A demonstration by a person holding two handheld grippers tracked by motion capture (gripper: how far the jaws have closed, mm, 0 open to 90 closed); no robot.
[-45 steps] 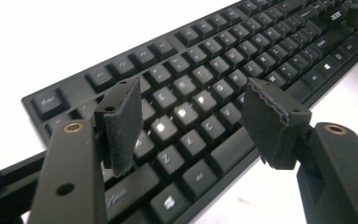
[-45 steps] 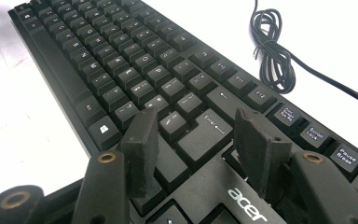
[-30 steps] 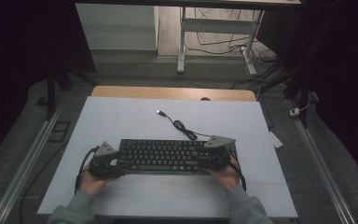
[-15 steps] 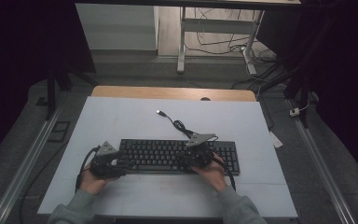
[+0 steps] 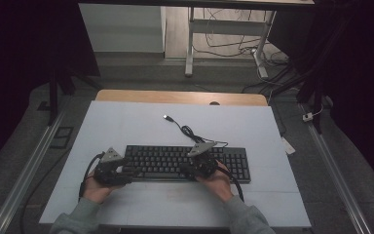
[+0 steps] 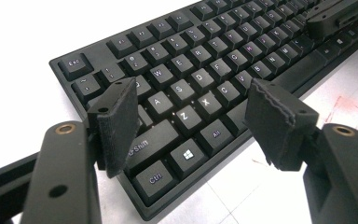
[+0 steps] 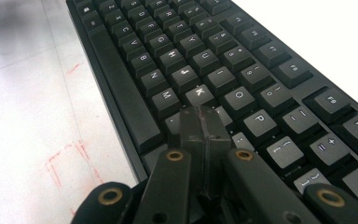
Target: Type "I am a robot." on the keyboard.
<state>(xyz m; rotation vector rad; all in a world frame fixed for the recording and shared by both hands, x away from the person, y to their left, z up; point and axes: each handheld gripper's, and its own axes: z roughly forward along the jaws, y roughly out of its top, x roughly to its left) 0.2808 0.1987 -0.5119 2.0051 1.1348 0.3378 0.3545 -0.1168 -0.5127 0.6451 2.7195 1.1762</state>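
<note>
A black keyboard point(image 5: 185, 163) lies near the table's point(image 5: 126, 126) front edge. The left gripper point(image 5: 126, 171) hovers wide open, empty, over its left end. The right gripper point(image 5: 195, 170), jaws pressed together and holding nothing, sits above the middle keys. The keyboard looks rigid and fairly light; its ends seem the best places to grip.

Pale table point(image 5: 126, 126) — wooden strip point(image 5: 141, 96) behind, metal frame point(image 5: 190, 44) beyond

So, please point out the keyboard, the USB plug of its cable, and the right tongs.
keyboard point(image 5: 165, 162): high view, on the main key field.
USB plug point(image 5: 166, 117): high view, on the cable's free end.
right tongs point(image 7: 204, 122): right gripper view, at the closed tips.
</note>
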